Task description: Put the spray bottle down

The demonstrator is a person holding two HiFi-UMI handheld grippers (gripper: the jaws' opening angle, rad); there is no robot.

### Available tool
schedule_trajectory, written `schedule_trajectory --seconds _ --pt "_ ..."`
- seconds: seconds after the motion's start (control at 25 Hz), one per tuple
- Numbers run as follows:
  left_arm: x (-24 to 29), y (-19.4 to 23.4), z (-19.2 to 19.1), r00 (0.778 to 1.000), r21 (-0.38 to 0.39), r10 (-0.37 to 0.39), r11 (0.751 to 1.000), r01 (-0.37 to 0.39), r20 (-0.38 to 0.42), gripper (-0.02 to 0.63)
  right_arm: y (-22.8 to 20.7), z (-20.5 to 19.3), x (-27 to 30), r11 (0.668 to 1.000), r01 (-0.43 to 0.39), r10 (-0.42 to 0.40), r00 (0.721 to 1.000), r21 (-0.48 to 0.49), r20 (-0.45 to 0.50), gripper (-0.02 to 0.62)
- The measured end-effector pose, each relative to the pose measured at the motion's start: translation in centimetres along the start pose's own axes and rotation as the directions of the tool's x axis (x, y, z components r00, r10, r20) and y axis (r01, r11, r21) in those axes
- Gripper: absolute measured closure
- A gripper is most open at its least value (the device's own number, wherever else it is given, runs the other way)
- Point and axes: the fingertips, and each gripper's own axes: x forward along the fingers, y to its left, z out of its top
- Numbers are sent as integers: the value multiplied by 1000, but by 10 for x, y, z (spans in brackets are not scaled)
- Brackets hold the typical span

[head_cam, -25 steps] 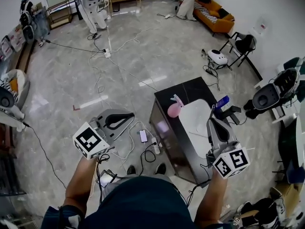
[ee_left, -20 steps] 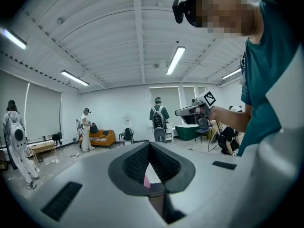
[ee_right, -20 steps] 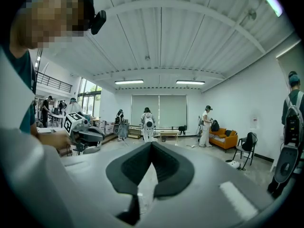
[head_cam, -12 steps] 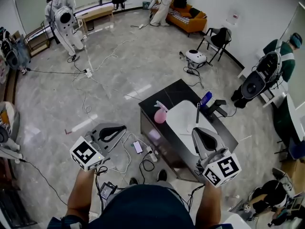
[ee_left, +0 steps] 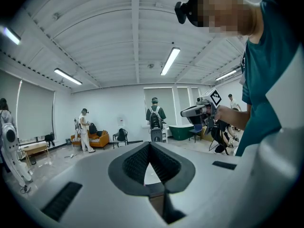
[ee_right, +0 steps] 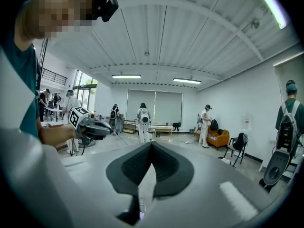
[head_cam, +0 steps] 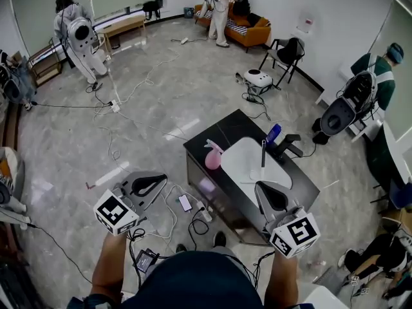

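A pink spray bottle point(head_cam: 214, 156) stands upright on the black table point(head_cam: 215, 132), at the left rim of a white basin point(head_cam: 248, 163). No gripper touches it. My right gripper point(head_cam: 259, 186) point(ee_right: 152, 144) hovers over the table's near edge, just short of the basin, shut and empty. To the left of the table, my left gripper point(head_cam: 164, 178) point(ee_left: 149, 144) is held over the floor, its tips together with nothing between them. Each gripper shows in the other's view: the right gripper point(ee_left: 199, 111) and the left gripper point(ee_right: 90, 127).
A blue bottle point(head_cam: 273, 134) and a faucet point(head_cam: 263, 152) stand behind the basin. Cables, a power strip and a phone point(head_cam: 185, 203) lie on the floor by the table. Several people, an orange sofa point(head_cam: 243, 29) and a chair point(head_cam: 290, 50) are further off.
My right gripper has drawn back from over the basin to the table's near edge. The head view has swung, so the table sits nearer the middle. The left gripper has barely moved.
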Motion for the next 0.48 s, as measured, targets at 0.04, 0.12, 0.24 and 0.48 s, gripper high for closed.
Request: schedule_trajectory --seconds 0.04,0.12,0.24,0.48 --pt "0 -1 -1 1000 -1 1 1000 -1 -1 601 -1 -2 0 1000 0 0 1000 4 -2 588" --pt "1 0 -6 1000 -9 6 1000 -6 -4 601 -2 -4 0 1000 -3 3 1000 8 -8 588" --pt "-1 0 -7 1000 -15 10 1000 -10 -7 601 -2 -5 2 1000 -7 7 1000 11 -15 588" --pt "0 -3 -9 1000 -18 13 1000 -14 -8 601 -3 -10 1 1000 -11 12 1000 19 -21 588"
